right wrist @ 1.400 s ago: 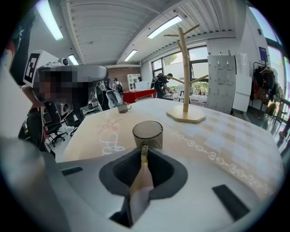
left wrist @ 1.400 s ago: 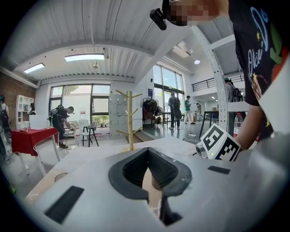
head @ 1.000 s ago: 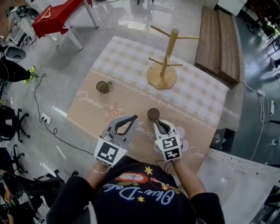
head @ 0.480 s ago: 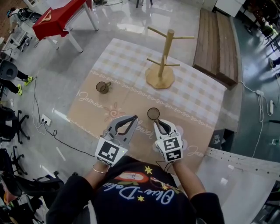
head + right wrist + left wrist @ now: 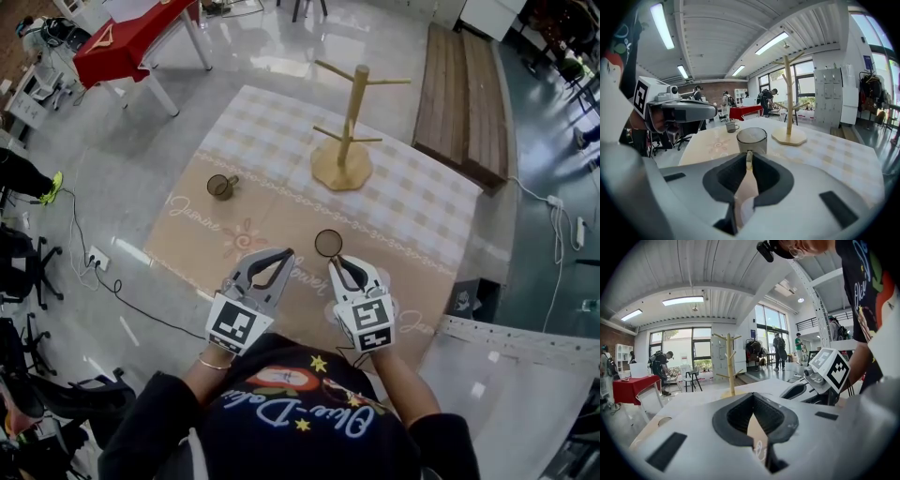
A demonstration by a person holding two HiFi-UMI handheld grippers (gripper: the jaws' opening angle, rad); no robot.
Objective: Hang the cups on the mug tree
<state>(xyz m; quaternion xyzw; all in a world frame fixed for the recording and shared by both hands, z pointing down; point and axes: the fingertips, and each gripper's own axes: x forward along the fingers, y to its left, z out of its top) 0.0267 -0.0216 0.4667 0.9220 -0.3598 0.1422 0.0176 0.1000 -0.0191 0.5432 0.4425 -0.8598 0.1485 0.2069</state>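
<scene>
Head view looks steeply down on a table (image 5: 427,220) covered by a checked cloth, with the wooden mug tree (image 5: 347,141) standing upright near its far edge, all pegs bare. Two cups are on the table side of things – the far cup (image 5: 221,186) sits alone toward the left, well apart from the tree, and the near cup (image 5: 328,244) stands upright at the front, just ahead of the right gripper (image 5: 336,262).

Right gripper view settles the grip: the right gripper (image 5: 749,157) is clenched on the thin handle of the near cup (image 5: 752,138), its two dark pads pressed against the handle from both sides, the glassy body sticking out just past the tips. Whether the base of this cup touches the cloth cannot be told. Beyond it the mug tree (image 5: 789,105) rises to the right and the far cup (image 5: 731,126) shows small to the left.

Left gripper view shows the left gripper (image 5: 753,396) with its tips brought together and nothing between them – clenched on air. It hangs beside the right gripper (image 5: 820,380), low over the near edge of the table, apart from both cups.
</scene>
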